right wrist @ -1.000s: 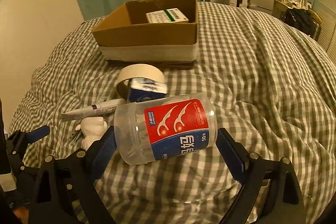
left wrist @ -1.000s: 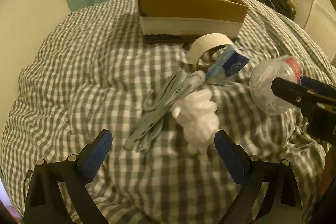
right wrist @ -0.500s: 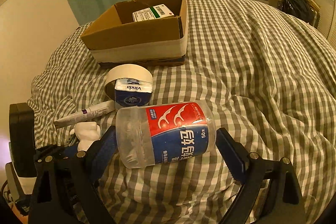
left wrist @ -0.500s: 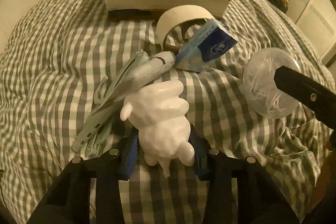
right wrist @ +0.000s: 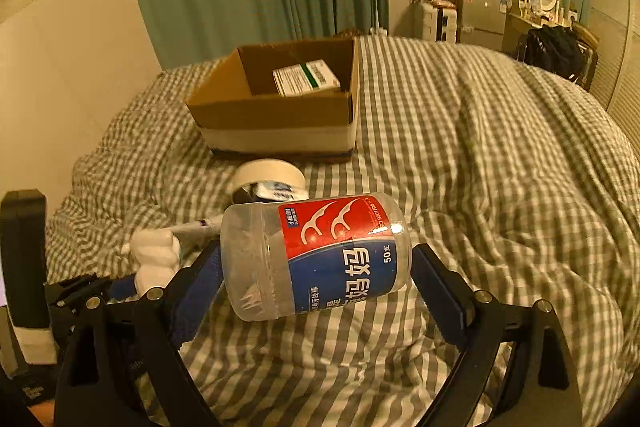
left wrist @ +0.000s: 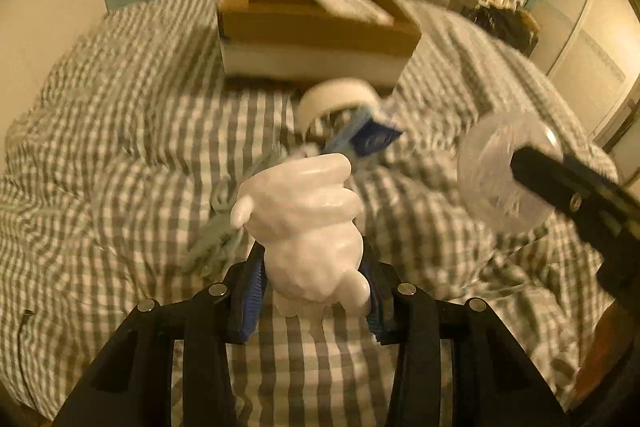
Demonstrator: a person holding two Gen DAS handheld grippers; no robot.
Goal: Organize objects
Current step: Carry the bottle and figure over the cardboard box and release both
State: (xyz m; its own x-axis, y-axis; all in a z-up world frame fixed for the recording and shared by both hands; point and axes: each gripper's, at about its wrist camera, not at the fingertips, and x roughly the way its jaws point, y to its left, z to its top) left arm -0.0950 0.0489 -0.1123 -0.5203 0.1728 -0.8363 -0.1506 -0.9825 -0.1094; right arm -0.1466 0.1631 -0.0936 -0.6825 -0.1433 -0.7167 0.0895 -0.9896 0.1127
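**A:** Lifted since 1 s ago, the white figurine [left wrist: 308, 227] was lying on the bed [left wrist: 120, 147] between spread jaws; now the left gripper [left wrist: 312, 291] has its 2 blue pads pressed against the figurine's lower part, and it is raised clear of the checked cover.

**B:** And what lies past it?

**A:** Going left to right in the left wrist view: a bundle of pale blue hangers [left wrist: 224, 227] on the cover just behind the figurine; then a roll of white tape [left wrist: 336, 99] with a blue tissue packet [left wrist: 372, 137] leaning on it; behind those, the cardboard box [left wrist: 316, 39], open at the top, with 1 white and green carton [right wrist: 306, 77] inside; the view is blurred by motion.

**B:** The other side?

**A:** The right gripper [right wrist: 316, 267] has its jaws pinching a clear floss-pick jar [right wrist: 316, 255] on its side, 1 pad at the lid end and 1 at the base; the jar is held above the bed, to the right of the figurine, with the box well beyond it; a thin white tube [right wrist: 196, 226] shows on the cover between the figurine and the jar.
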